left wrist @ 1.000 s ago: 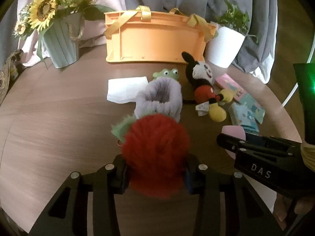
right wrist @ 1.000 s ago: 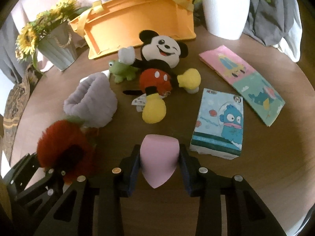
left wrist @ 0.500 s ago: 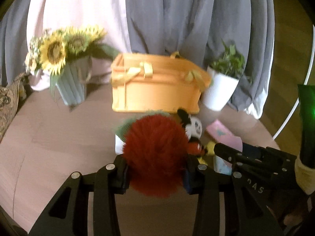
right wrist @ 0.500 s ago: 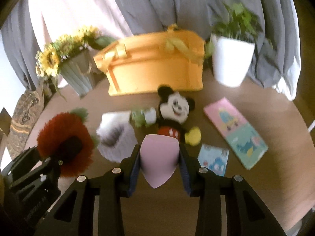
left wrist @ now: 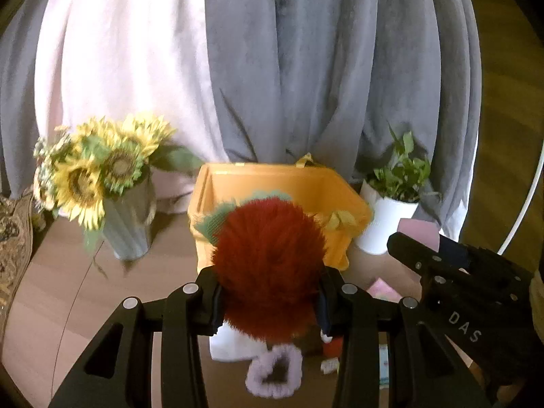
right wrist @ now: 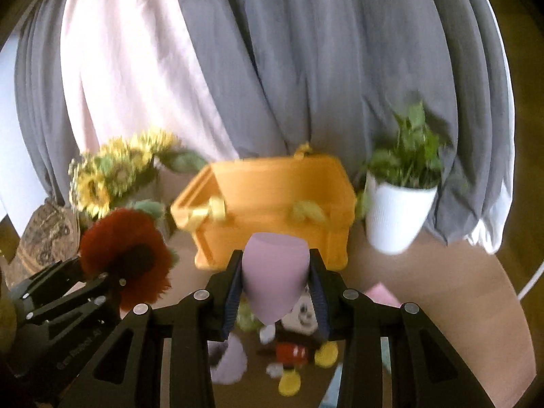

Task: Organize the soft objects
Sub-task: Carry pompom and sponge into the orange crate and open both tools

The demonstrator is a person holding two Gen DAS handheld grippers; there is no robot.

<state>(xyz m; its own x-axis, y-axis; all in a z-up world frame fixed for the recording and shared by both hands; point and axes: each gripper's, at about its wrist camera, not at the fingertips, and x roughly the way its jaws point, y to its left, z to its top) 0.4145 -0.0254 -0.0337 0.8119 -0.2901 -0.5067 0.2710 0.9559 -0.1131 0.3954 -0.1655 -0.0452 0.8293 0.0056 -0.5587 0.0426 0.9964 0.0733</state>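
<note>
My left gripper (left wrist: 270, 301) is shut on a fluffy red pom-pom toy (left wrist: 268, 265) with green leaves, held high above the table. It also shows in the right wrist view (right wrist: 127, 255). My right gripper (right wrist: 275, 301) is shut on a pink sponge (right wrist: 273, 272), also lifted; its tip shows in the left wrist view (left wrist: 418, 231). The open orange basket (left wrist: 282, 183) stands ahead on the round wooden table; it also shows in the right wrist view (right wrist: 272, 190). Below lie a Mickey Mouse plush (right wrist: 299, 343), a lilac scrunchie (left wrist: 273, 372) and a green frog toy (right wrist: 244, 318).
A vase of sunflowers (left wrist: 102, 183) stands left of the basket and a white potted plant (left wrist: 391, 210) right of it. Grey and pink curtains hang behind. A white cloth (left wrist: 231, 345) and pink packet (left wrist: 382, 287) lie on the table.
Both grippers have risen well above the table with their objects and tilted up. The basket's open top has come into view and the table items dropped to the frames' bottom.
</note>
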